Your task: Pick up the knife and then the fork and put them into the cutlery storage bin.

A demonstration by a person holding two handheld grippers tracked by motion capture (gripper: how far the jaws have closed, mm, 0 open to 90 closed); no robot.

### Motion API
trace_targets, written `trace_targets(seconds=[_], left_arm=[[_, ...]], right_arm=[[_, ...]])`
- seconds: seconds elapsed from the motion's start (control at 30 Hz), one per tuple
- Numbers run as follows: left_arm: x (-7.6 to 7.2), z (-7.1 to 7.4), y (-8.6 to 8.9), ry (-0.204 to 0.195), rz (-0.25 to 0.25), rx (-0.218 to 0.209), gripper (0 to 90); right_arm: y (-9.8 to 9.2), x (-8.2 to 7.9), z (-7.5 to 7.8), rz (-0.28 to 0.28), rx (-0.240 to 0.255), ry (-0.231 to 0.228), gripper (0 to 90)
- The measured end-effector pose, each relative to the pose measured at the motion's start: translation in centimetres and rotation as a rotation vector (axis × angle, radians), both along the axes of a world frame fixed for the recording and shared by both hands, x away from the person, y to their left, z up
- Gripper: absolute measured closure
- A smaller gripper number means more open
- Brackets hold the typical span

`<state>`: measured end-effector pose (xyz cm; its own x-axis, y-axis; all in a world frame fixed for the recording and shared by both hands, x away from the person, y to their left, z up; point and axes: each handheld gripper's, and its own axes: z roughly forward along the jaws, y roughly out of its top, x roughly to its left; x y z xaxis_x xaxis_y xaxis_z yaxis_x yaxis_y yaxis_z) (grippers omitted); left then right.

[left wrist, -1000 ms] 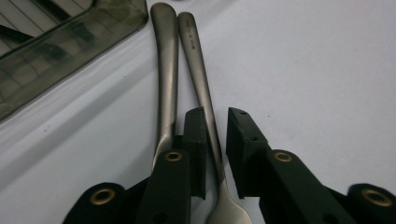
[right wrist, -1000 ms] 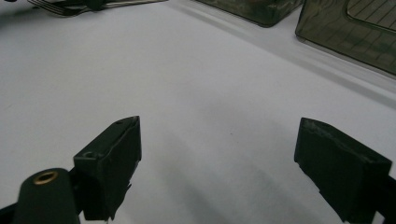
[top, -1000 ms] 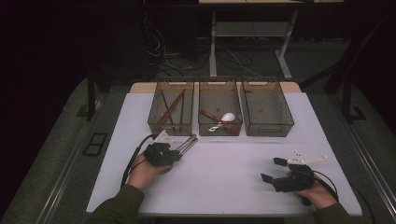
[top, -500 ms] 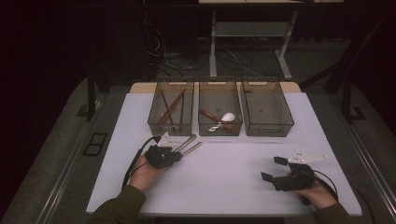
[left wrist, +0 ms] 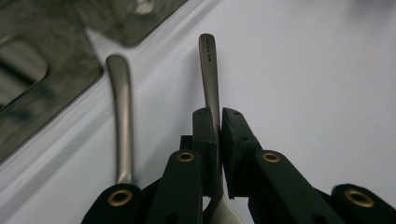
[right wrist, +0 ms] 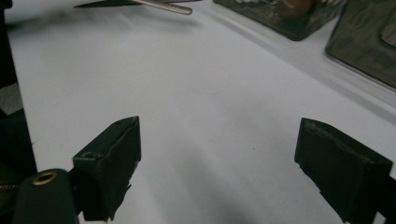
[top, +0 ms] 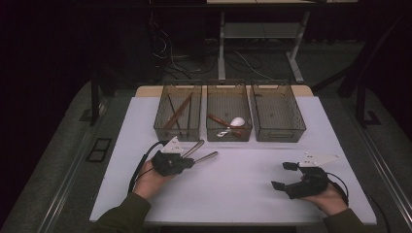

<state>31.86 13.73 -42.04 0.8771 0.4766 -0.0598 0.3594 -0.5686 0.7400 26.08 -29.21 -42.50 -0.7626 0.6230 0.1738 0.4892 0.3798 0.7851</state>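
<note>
My left gripper [left wrist: 219, 116] is shut on the handle of a metal utensil [left wrist: 209, 70] that lies on the white table. Its jaws have just been closing, with that handle between them. A second metal utensil [left wrist: 122, 116] lies loose just to its left, nearer the bins. In the high view the left gripper [top: 188, 162] sits at the table's left, with the held utensil [top: 208, 156] and the loose utensil [top: 195, 147] pointing toward the bins. My right gripper [top: 283, 175] rests at the right front, open; nothing lies between its jaws [right wrist: 233, 168].
Three wire-mesh bins stand in a row at the back. The left bin [top: 160, 127] holds brown sticks, the middle bin [top: 228, 138] holds a white spoon and brown utensils, and the right bin [top: 279, 137] looks empty. The white table [top: 243, 194] stretches between the hands.
</note>
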Motion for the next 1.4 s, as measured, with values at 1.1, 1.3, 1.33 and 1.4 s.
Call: trace_targets(seconds=[1.1,1.3,1.33,1.4], left_arm=[[0.5,3.0,-10.3,-0.015,-0.513,-0.037,83.9],[0.2,3.1,-10.5,-0.031,-0.542,-0.032,83.9],[0.1,3.1,-10.5,-0.029,-0.547,-0.031,83.9],[0.0,3.1,-10.6,-0.029,-0.557,-0.020,83.9]], right_arm=[[8.0,5.3,3.3,0.360,-0.082,0.035,17.2],[9.1,5.7,2.7,0.479,-0.123,0.066,37.5],[9.2,5.7,2.6,0.491,-0.128,0.074,40.7],[9.5,5.7,2.4,0.511,-0.141,0.082,47.1]])
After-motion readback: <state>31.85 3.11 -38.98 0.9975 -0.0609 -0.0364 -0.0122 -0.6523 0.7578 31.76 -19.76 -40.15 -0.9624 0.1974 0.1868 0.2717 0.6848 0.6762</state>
